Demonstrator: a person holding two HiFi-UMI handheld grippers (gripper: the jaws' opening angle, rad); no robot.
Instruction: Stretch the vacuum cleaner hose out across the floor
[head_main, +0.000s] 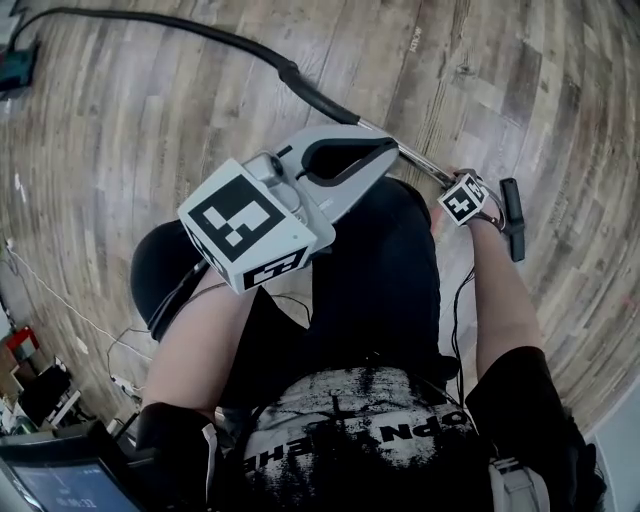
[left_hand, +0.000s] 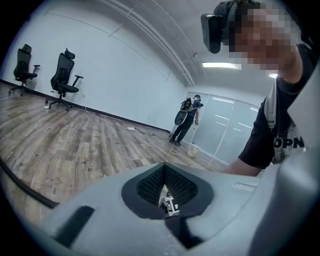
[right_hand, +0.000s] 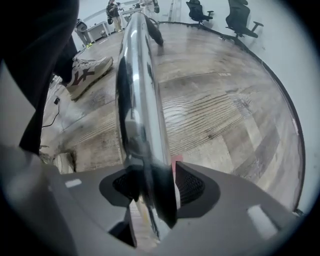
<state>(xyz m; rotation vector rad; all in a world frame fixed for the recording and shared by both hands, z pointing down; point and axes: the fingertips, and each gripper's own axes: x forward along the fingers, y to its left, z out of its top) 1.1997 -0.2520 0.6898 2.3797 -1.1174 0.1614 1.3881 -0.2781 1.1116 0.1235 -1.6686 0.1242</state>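
Left gripper (head_main: 388, 152) is closest to the head camera, raised at about waist level. Its jaws are pressed together on nothing and point off across the room, well apart from the hose.

Hose (head_main: 230, 38) is black and lies on the wood floor (head_main: 120, 150). It runs from the top-left edge of the head view diagonally down to the right, with a mild bend where it meets the black cuff (head_main: 315, 92). From the cuff a chrome tube (head_main: 415, 158) continues along the same diagonal to the floor nozzle (head_main: 513, 215) beside the person's right forearm. So the long axis is one line from upper left to lower right, and the near end is on the person's right side.

Right gripper (right_hand: 150, 187) points down over that near end. Its jaws are spread wide with the chrome tube running lengthwise between them. A thin gap shows at one pad, so this reads as straddling the tube, not clamping it.

Judgement: only the right gripper is placed to act, since the tube is already in its mouth. Any further stretching would mean pulling along the tube's own line, away from the top-left end. The hose already lies mostly straight, so little seems left to do.
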